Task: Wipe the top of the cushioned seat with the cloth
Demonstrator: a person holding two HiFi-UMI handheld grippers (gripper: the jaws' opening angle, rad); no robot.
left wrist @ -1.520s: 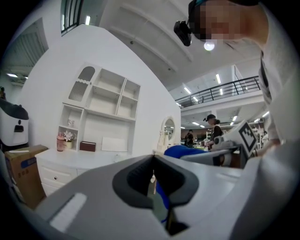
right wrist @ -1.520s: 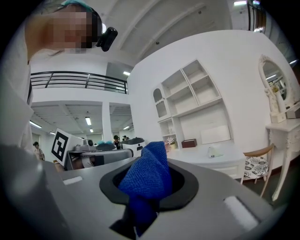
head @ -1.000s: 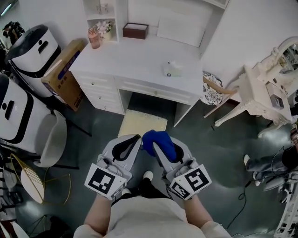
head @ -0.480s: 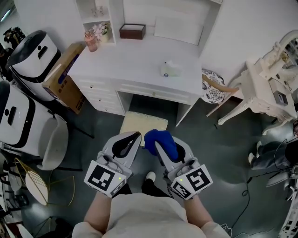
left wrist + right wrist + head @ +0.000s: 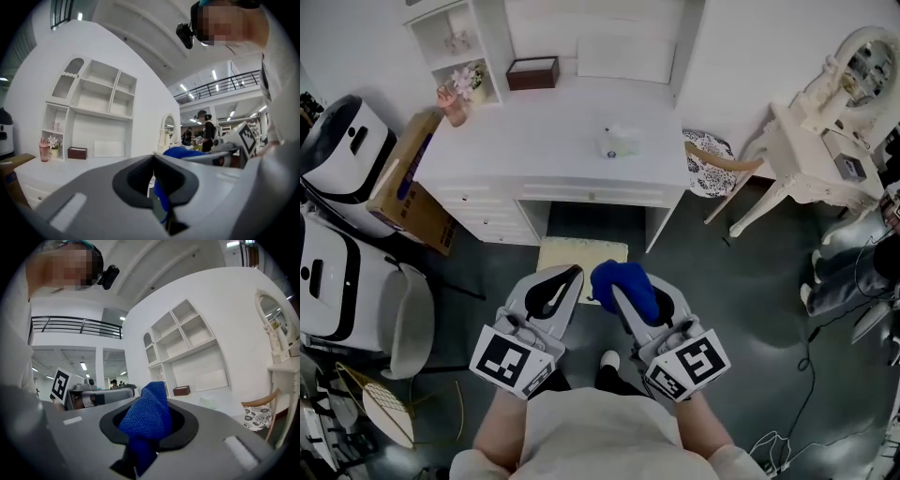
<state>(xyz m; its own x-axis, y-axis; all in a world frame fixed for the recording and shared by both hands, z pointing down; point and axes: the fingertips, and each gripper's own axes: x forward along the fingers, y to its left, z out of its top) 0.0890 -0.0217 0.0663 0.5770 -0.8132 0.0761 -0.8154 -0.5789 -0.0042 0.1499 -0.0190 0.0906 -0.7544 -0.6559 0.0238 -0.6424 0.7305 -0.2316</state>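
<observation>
Jaws of the right gripper (image 5: 619,295) pinch a bunched blue cloth (image 5: 624,279) over the near edge of the cushioned seat (image 5: 570,255). Left gripper (image 5: 573,276) jaws are pressed together, also over that edge.

Overhead view; gripper views apparently toward desk (image 5: 572,141)

Mock bedroom in hall: wht desk (image 5: 562,131) & mezz. railing (image 5: 70,326).

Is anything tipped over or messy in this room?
One thing: the cardboard box sits tilted at the left end of the white desk instead of standing flat on the floor. Nothing looks spilled or broken.
</observation>
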